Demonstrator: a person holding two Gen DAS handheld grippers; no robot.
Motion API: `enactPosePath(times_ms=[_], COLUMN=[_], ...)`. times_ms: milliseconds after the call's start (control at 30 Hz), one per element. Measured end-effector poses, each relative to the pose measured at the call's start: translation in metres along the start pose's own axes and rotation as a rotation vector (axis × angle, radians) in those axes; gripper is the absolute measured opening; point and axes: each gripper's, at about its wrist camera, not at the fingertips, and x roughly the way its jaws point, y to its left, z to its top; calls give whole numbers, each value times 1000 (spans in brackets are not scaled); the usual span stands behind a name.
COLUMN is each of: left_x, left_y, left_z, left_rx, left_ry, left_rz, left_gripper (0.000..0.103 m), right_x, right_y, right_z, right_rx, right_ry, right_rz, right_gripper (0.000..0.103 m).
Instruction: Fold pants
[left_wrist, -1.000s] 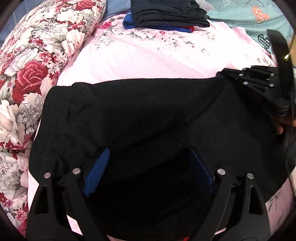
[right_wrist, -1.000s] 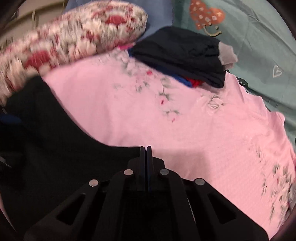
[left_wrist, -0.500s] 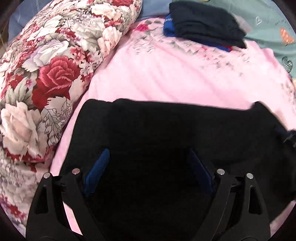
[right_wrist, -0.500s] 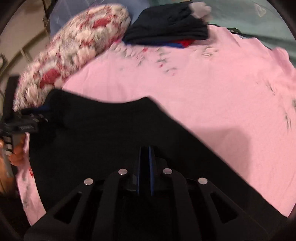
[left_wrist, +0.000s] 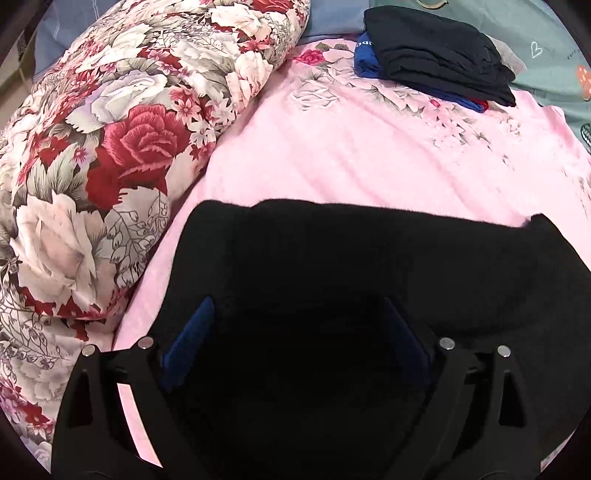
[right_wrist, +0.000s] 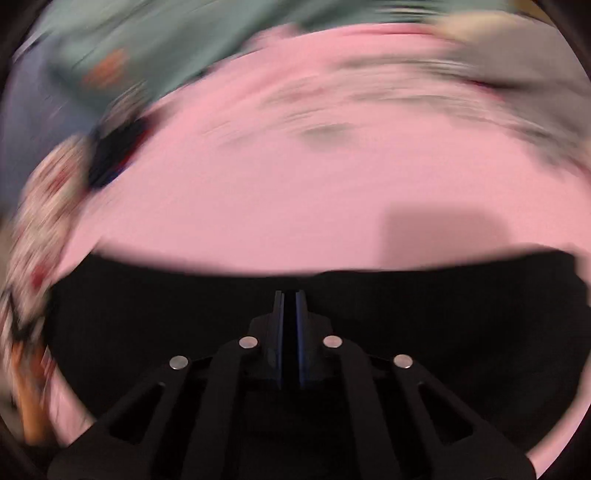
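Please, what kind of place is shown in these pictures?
Most likely a bedroom, with the work done on a bed. A pink flowered bedsheet covers the surface, a rose-print pillow lies along its side, and a stack of folded clothes sits beyond the black pants.

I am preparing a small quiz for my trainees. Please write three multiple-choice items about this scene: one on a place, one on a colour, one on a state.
1. Where does the stack of folded clothes lie?
A. on the far part of the pink sheet
B. on the floral pillow
C. between the left jaws

2. What colour are the pants under the left gripper?
A. pink
B. black
C. green

3. How do the jaws of the left gripper stand?
A. closed
B. wide open
C. hidden

Key:
1 A, the stack sits at the sheet's far edge.
2 B, the cloth is plainly black.
3 B, the blue pads stand far apart.
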Motion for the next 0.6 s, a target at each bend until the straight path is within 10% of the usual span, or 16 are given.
enactPosePath(times_ms=[100,233,333,533,600], left_x=[-7,-29,-36,-21,-30], left_y=[-3,-11,-15,-10,-12], left_z=[2,-4,-17,-26,-27], left_rx=[-12,29,50,58,54], left_ry=[-2,-40,-24,-3,-14], left_rz=[13,-56,-124,-56,-60], left_gripper=[92,92,92,92,92], right_x=[-28,-42,-17,-41,-63], right_y=[-66,-19,22,-51,-36], right_z=[3,-7,-21,-14,-25], right_rx=[146,50,-112,117,88], right_ry=[-121,-163,28,-79,-146], right_rz=[-228,-32,132,-238,-206], right_gripper=[1,25,37,19,27])
